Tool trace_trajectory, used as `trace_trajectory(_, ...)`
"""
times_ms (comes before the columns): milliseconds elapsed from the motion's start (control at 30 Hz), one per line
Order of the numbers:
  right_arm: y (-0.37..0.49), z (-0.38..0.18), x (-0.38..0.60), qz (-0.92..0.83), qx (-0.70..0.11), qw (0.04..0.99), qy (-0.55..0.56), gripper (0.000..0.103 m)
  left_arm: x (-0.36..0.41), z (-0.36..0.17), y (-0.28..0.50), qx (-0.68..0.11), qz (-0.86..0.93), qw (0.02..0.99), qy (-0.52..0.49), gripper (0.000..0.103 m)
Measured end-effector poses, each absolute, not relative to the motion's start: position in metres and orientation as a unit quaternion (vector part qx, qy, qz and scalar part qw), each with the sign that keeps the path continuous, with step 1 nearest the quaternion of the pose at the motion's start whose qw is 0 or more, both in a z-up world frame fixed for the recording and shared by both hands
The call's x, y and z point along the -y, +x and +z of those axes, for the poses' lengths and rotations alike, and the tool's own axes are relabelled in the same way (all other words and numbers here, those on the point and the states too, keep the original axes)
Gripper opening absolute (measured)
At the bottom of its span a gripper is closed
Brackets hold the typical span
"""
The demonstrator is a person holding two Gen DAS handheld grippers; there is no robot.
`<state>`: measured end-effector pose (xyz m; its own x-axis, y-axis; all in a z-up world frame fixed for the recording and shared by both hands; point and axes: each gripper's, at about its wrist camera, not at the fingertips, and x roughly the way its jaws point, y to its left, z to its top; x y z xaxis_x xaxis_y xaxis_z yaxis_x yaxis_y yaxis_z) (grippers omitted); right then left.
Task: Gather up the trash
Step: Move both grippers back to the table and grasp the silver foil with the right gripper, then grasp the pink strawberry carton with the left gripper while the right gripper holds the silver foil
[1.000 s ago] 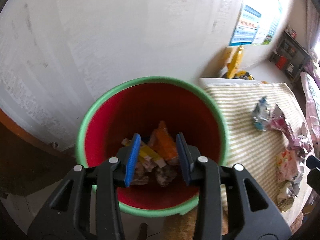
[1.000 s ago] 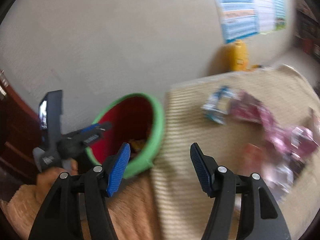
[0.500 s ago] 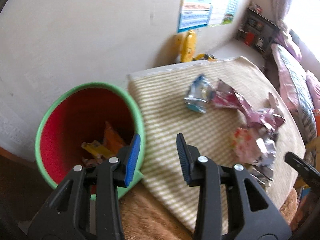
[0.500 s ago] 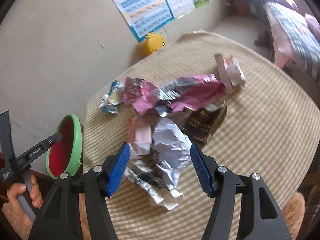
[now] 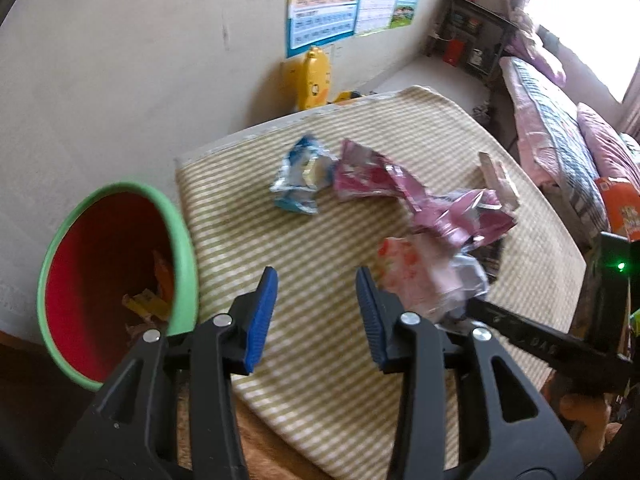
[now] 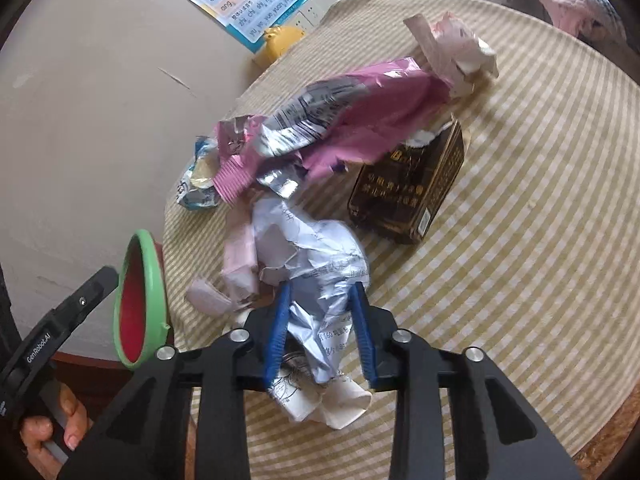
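Right claw point(image 6: 320, 328), which half a second earlier hung wide above the litter, was closing on the crumpled white paper point(image 6: 316, 276) between its blue pads, beginning a pickup. Left claw point(image 5: 316, 312), swung away from the red, green-rimmed bin point(image 5: 116, 280), stood apart and empty, its jaws opening. On the bench's point(image 6: 540, 200) striped woven mat lay foil-lined pink wrappers point(image 6: 360, 120), a blue wrapper point(image 5: 300, 180) and a dark rectangular carton point(image 6: 408, 188).
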<state>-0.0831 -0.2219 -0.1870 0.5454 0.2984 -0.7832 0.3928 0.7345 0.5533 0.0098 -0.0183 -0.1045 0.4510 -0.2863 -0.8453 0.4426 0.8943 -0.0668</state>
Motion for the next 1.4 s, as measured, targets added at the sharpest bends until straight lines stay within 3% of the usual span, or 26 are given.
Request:
trace_trajectory(67,-0.089,-0.182,0.224,-0.03,-0.467,0.805,0.364,0.02,0.028,-0.104,0.008,-0.48,-0.226,0.844,0.082,0.039)
trace_trajectory(600,-0.153,-0.161,0.267,-0.121,-0.433,0.818,0.359,0.02,0.127,-0.154,0.006,-0.543,-0.285,0.782,0.111,0.045)
trace_trajectory(833,-0.154,-0.163,0.268,-0.12,-0.428,0.82,0.36,0.022,0.139,-0.181,0.011,-0.566,-0.261,0.772,0.126,0.052)
trace_trajectory(1133,-0.154,-0.163,0.273,-0.126,-0.42,0.819,0.369,0.032,0.137,-0.188,0.014,-0.571,-0.254,0.771,0.124,0.051)
trace_trajectory(1233,-0.156,-0.161,0.274,-0.13,-0.415,0.822,0.368,0.036,0.136,-0.187,0.015,-0.57,-0.254,0.771,0.126,0.032)
trace_trajectory(1400,-0.157,-0.158,0.275,-0.134,-0.411,0.824,0.366,0.039,0.129,-0.185,0.015,-0.569,-0.255,0.772,0.12,0.03)
